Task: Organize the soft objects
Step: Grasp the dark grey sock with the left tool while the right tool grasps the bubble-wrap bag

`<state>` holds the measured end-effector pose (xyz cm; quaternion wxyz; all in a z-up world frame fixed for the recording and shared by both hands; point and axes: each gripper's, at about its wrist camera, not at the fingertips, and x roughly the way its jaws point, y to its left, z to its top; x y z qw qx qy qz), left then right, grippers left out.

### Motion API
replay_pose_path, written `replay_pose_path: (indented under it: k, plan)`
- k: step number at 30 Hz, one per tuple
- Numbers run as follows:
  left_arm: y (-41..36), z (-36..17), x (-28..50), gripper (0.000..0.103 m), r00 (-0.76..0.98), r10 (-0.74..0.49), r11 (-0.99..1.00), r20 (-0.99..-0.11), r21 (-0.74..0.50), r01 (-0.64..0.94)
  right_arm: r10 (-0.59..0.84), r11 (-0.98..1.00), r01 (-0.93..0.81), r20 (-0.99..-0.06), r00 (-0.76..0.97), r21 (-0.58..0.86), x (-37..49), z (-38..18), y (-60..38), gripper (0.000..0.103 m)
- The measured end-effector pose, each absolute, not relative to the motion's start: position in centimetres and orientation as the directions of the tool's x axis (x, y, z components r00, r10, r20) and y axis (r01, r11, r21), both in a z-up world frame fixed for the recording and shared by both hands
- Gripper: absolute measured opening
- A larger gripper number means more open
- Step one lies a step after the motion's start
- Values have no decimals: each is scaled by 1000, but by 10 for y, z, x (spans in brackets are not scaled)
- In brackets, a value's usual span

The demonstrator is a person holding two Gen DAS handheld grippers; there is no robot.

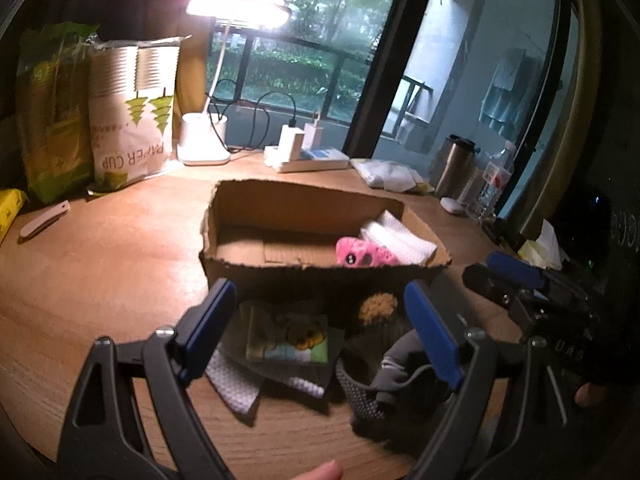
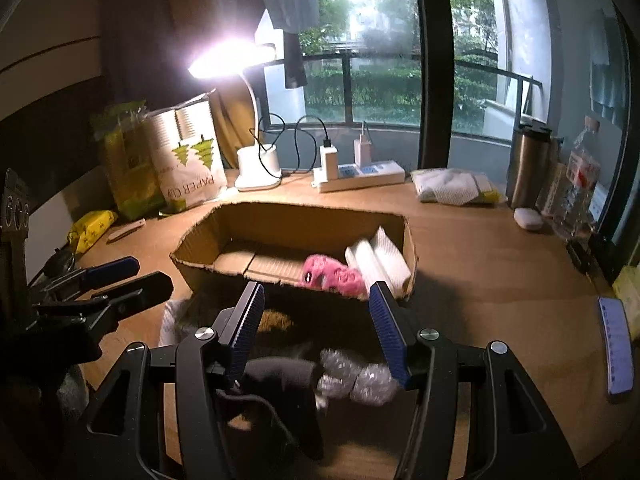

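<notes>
An open cardboard box stands mid-desk. At its right end lie a pink plush toy and rolled white cloths. In front of the box is a pile: a dark printed pouch, a white waffle cloth, a yellow-brown fuzzy piece, a grey knit item and bubble wrap. My left gripper hangs open over the pile. Open as well, my right gripper is above the grey item and bubble wrap, touching neither.
A lit desk lamp, a paper-cup bag and a green bag line the back left. A power strip, folded cloth, steel flask and bottle stand behind. A phone lies right.
</notes>
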<state>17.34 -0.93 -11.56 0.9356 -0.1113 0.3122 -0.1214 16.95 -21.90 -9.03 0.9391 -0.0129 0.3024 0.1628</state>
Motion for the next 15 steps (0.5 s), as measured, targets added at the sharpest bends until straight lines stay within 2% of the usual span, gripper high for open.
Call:
replay_pose_path:
  k: [15]
  plan:
    - [-45, -139, 166, 88, 714, -310, 949, -627, -247, 195, 299, 949, -295, -602, 741, 108, 154, -113, -241, 58]
